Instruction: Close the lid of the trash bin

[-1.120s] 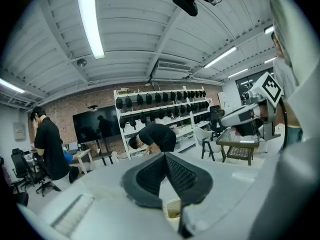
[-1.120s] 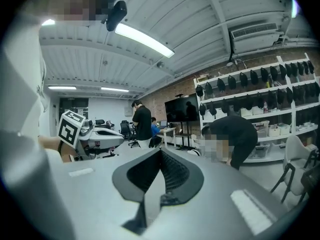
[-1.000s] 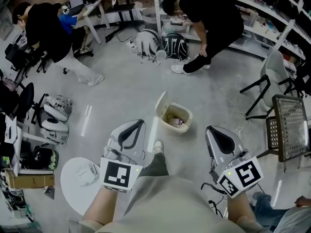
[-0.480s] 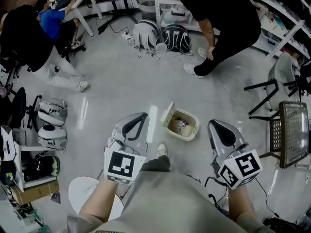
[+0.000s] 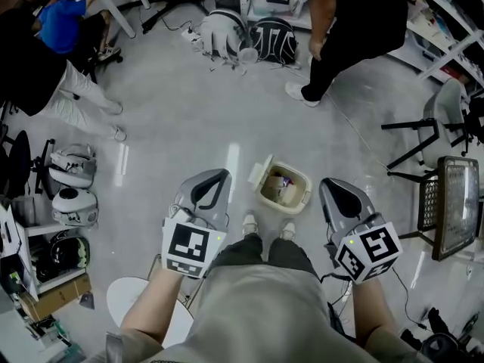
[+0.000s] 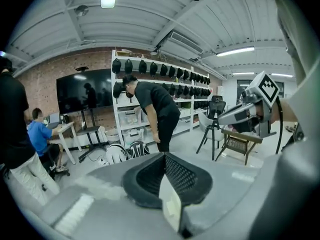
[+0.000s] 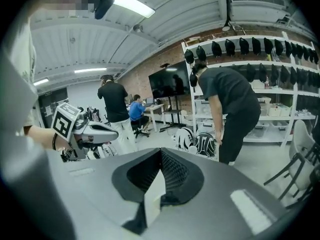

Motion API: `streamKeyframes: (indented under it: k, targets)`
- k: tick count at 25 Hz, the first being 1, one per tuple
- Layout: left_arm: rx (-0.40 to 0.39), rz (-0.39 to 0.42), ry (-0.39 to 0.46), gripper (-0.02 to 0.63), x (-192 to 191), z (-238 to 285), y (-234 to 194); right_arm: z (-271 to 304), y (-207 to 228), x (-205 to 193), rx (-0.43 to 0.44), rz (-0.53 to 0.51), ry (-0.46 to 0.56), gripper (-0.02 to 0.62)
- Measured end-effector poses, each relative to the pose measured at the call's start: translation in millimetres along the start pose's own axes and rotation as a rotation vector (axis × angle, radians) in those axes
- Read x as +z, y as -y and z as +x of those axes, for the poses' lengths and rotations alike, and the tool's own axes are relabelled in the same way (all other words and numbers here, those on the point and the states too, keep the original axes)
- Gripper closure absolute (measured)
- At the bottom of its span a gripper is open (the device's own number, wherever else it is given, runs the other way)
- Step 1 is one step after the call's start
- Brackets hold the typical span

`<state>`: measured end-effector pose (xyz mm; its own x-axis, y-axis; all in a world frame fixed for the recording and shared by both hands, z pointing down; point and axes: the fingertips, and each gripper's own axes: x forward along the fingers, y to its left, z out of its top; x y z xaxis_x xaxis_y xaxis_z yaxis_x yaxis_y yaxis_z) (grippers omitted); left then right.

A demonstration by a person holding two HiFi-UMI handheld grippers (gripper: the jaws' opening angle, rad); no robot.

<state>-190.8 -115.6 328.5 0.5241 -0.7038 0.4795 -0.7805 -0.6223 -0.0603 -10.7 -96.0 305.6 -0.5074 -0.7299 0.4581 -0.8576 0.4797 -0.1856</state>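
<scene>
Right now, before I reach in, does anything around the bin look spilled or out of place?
Nothing stands out. The trash bin stands upright on the floor, its lid tipped up on its left side, rubbish inside and none spilled around it. The left gripper and right gripper are shut and empty, flanking it.

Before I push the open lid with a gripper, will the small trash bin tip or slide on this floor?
The trash bin looks small and thin-walled, so probably light; on the glossy floor it may slide. Its lid stands open at one rim, apparently hinged, so it should swing down easily.
</scene>
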Motion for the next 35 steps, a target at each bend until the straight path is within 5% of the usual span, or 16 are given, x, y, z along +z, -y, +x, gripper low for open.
streamKeyframes:
  k: [8, 16, 35]
  targets:
    - [0.013, -0.023, -0.071, 0.603, -20, 29, 3, 27, 29, -26, 0.025, 0.033, -0.060, 0.592]
    - [0.012, -0.134, -0.186, 0.603, -75, 88, -1, 50, 67, -60, 0.000, 0.045, -0.087, 0.592]
    - [-0.111, -0.275, -0.552, 0.603, -279, 212, 38, 106, 112, -221, -0.001, 0.162, -0.294, 0.592]
